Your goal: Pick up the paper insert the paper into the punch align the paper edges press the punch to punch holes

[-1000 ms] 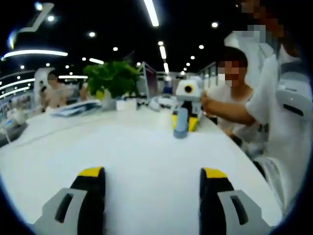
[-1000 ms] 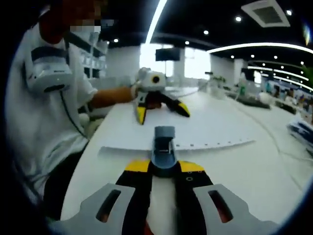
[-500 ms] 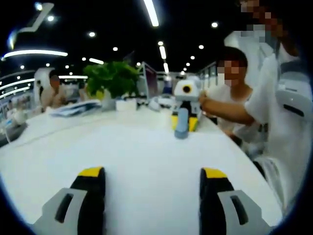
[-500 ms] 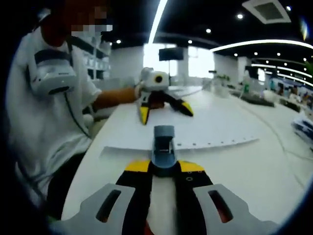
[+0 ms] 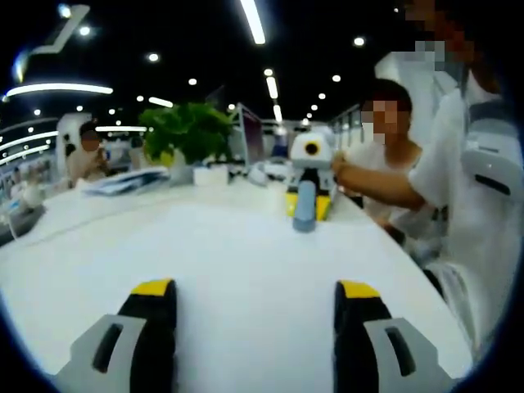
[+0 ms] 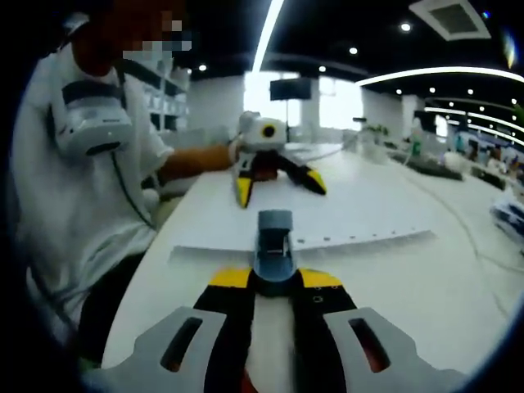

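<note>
Paper (image 6: 360, 209) lies flat on the white tabletop (image 6: 426, 286), its near edge already carrying a row of punched holes and sitting in the throat of the blue-grey hole punch (image 6: 273, 246). Right gripper (image 6: 274, 282) has its fingers (image 6: 233, 307) clenched on the punch base, close to the tabletop's near edge. Left gripper (image 5: 255, 315) rests with fingers (image 5: 154, 319) spread wide and released, flat on the sheet toward its far edge; seen from there, the punch (image 5: 304, 206) stands at the opposite edge.

Judgement: the step in hand looks like pressing. Keep the left gripper pinning the sheet so the edge stays square in the slot, and press straight down without twisting.
</note>
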Available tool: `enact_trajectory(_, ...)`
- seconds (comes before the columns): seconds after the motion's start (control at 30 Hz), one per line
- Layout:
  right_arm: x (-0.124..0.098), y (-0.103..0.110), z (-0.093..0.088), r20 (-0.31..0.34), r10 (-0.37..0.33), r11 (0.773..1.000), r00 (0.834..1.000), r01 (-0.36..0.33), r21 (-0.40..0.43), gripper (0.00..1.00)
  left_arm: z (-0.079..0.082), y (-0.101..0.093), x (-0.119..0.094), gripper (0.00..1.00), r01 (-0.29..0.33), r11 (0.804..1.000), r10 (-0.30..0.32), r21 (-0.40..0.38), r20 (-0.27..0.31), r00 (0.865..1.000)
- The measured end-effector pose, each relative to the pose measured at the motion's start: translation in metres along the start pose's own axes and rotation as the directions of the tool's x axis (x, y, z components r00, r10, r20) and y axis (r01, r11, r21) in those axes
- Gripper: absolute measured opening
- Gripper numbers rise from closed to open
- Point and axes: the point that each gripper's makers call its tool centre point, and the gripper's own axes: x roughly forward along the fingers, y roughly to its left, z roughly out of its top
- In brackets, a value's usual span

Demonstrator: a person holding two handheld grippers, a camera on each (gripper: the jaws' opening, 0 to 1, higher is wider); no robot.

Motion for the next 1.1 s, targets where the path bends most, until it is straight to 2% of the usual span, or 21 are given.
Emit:
enact_trajectory(0.2,0.003,-0.001,0.001,0.000,-0.022,1.000,1.000,0.022,0.001,0.28,0.000,0.000,0.000,0.79,0.000,1.000,0.000,0.003,-0.004,1.000)
enact_trajectory(0.3,0.000,-0.002,0.001,-0.004,-0.040,0.999,0.999,0.040,0.013,0.31,0.003,-0.001,-0.001,0.81,0.000,0.999,0.000,0.037,0.002,1.000)
enact_trajectory(0.43,-0.007,-0.002,0.003,0.006,-0.107,0.994,0.994,0.107,0.024,0.35,0.017,-0.003,-0.004,0.80,0.003,1.000,-0.004,0.021,0.049,0.999)
enact_trajectory(0.53,-0.015,-0.008,0.002,0.008,-0.211,0.976,0.977,0.210,0.053,0.35,0.023,-0.006,-0.004,0.80,0.012,1.000,-0.013,0.017,0.071,0.997)
enact_trajectory(0.63,-0.022,-0.003,0.004,0.026,-0.262,0.963,0.965,0.260,0.066,0.36,0.024,-0.010,-0.003,0.78,0.025,1.000,-0.026,0.002,0.083,0.996)
enact_trajectory(0.7,-0.028,0.000,0.004,0.032,-0.311,0.947,0.950,0.307,0.091,0.36,0.022,-0.012,-0.002,0.78,0.035,0.999,-0.035,0.000,0.080,0.996)
enact_trajectory(0.73,-0.032,0.002,0.004,0.038,-0.340,0.937,0.940,0.335,0.102,0.37,0.022,-0.012,-0.001,0.77,0.036,0.999,-0.036,0.000,0.076,0.996)
enact_trajectory(0.77,-0.039,0.003,0.006,0.059,-0.399,0.912,0.915,0.389,0.133,0.37,0.024,-0.011,0.001,0.76,0.034,0.999,-0.034,0.000,0.078,0.996)
enact_trajectory(0.83,-0.047,-0.001,0.006,0.058,-0.487,0.865,0.871,0.473,0.165,0.37,0.031,-0.013,0.007,0.76,0.047,0.999,-0.048,0.003,0.083,0.995)
enact_trajectory(0.9,-0.050,-0.005,0.007,0.064,-0.545,0.829,0.836,0.526,0.190,0.37,0.037,-0.016,0.014,0.75,0.060,0.998,-0.062,0.019,0.080,0.995)
enact_trajectory(0.93,-0.053,-0.010,0.008,0.065,-0.601,0.787,0.797,0.574,0.227,0.37,0.043,-0.019,0.022,0.74,0.077,0.996,-0.079,0.035,0.081,0.994)
enact_trajectory(1.03,-0.058,-0.018,0.013,0.077,-0.682,0.717,0.727,0.644,0.266,0.37,0.059,-0.029,0.043,0.74,0.126,0.991,-0.130,0.048,0.100,0.986)
enact_trajectory(1.1,-0.064,-0.024,0.013,0.068,-0.741,0.656,0.668,0.699,0.286,0.37,0.066,-0.033,0.061,0.72,0.150,0.987,-0.155,0.055,0.107,0.982)
